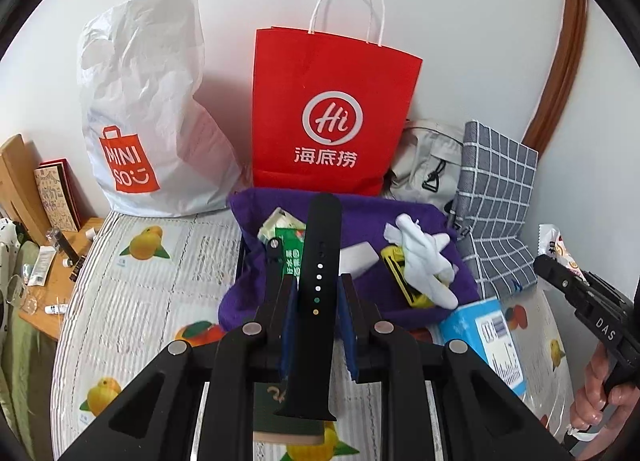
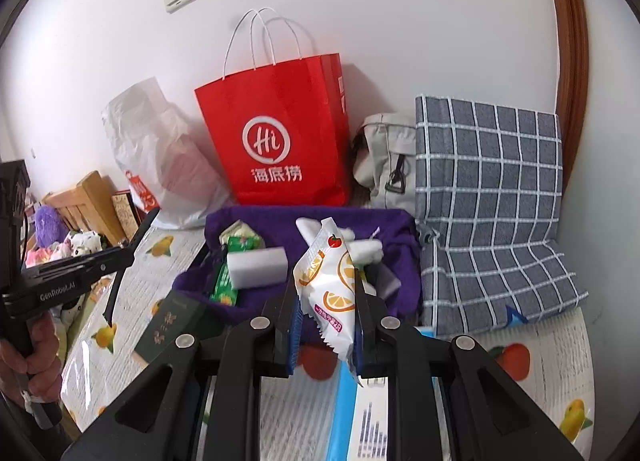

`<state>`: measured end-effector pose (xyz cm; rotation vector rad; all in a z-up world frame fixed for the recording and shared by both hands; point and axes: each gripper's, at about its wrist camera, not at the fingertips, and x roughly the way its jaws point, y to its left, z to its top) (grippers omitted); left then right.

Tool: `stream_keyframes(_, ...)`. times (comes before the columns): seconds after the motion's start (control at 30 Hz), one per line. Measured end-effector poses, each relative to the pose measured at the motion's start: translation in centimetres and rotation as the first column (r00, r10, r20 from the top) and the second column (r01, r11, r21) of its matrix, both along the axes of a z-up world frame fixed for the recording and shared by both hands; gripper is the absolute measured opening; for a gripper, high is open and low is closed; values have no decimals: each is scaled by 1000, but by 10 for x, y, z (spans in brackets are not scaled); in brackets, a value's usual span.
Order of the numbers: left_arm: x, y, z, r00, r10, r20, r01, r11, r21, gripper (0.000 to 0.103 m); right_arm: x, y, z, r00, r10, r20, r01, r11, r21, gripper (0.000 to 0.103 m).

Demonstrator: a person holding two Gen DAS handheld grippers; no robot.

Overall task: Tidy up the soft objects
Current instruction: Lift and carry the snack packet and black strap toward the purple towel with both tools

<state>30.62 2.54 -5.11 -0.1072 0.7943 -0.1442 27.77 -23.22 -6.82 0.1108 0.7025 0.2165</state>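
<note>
Holding: both grippers are loaded, poised over the purple cloth bin (image 1: 400, 221).
Left gripper (image 1: 318, 301): jaws clamped together on a black watch strap (image 1: 318, 261), which stands up between the pads and hangs out below them.
Right gripper (image 2: 326, 313): jaws clamped on a white snack packet (image 2: 326, 285) printed with orange slices, tilted, its crimped end poking out below.
Purple bin: sits on the fruit-print cover (image 1: 140, 269) and already holds a white sponge block (image 2: 258, 271), a green packet (image 2: 224, 281), a white glove (image 1: 428, 265) and a yellow item (image 1: 404, 277) under the glove.
Behind the bin: a red paper bag (image 1: 332, 113) with white handles, a white Miniso plastic bag (image 1: 148, 109) to its left, a grey pouch (image 2: 386, 157) and a grey checked cushion (image 2: 488, 197) to its right.
Near the grippers: a dark green booklet (image 2: 176, 321) and a blue-and-white box (image 1: 486, 337) lie just beside the bin.
</note>
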Motion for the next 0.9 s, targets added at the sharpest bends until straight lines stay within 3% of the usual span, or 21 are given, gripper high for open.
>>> stream_keyframes(0.27,28,6,0,1000,14,-7,-14,1000,-3,20,35,1,12,1000,3,23,-4,1000,24,20)
stream_keyframes(0.5,58,2,0,1000,16,-6,-16,1000,6,20,66,9,16,999,20,48,-20,1000,-11,20)
stream_keyframes(0.9,117,-3,-31,998,13,-59,-12,1000,10,20,117,1,-24,1000,12,-28,-12,1000,19,21)
